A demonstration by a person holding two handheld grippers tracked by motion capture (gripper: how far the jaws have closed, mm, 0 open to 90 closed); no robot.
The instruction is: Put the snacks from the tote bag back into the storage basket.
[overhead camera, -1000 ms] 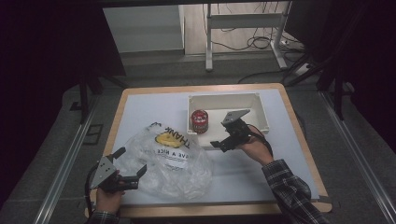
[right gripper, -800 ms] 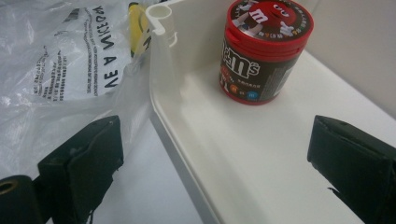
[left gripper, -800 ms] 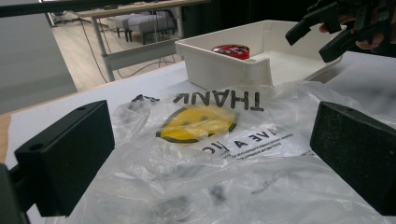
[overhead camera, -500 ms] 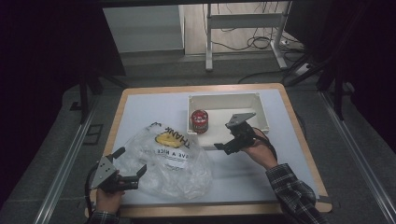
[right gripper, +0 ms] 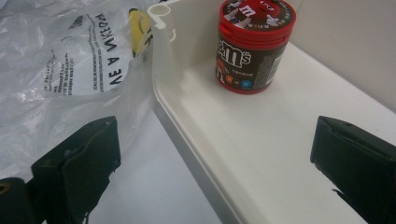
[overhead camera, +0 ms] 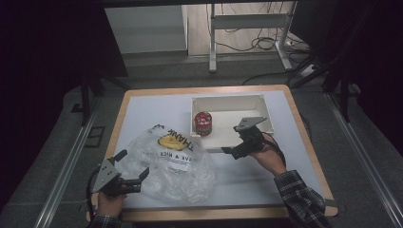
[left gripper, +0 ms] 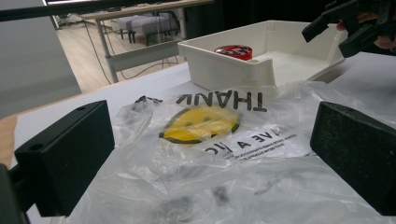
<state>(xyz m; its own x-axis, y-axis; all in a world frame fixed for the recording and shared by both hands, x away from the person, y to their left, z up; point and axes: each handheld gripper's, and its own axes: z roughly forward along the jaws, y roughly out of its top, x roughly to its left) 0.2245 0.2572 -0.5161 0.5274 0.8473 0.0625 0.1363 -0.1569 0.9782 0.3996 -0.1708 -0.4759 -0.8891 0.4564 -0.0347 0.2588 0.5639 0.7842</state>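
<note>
At about 7 o'clock on the table (overhead camera: pixel 147 107), the left gripper (overhead camera: pixel 134 167) sits low in a hand (overhead camera: pixel 110 204), its jaws spread wide over the near left edge of the bag (overhead camera: pixel 178 164). In the left gripper view the clear plastic lies crumpled between the two black jaws, neither of which pinches it; whether they brush it I cannot tell. The bag (left gripper: pixel 219 154) lies flat on the table around 6 to 7 o'clock, just beside the tray's near left corner. It carries a yellow smiley face, with "THANK" in black capitals above it and "HAVE A NICE" on a white patch below, all seen reversed; the smaller print under that is too blurred to read. The white tray (overhead camera: pixel 266 114) sits at about 1 o'clock, and the can (overhead camera: pixel 203 123) stands upright in its near left corner. In the right gripper view the can (right gripper: pixel 252 44) is red-lidded with a dark brown body marked "m&m's" and a red cartoon character on the lid. The right gripper (overhead camera: pixel 228 153) hovers at the tray's near wall, around 3 o'clock, pointing toward the bag. Its jaws have just been opening and stand wide apart, straddling the tray wall (right gripper: pixel 187 140) with nothing held and apart from the can.
</note>
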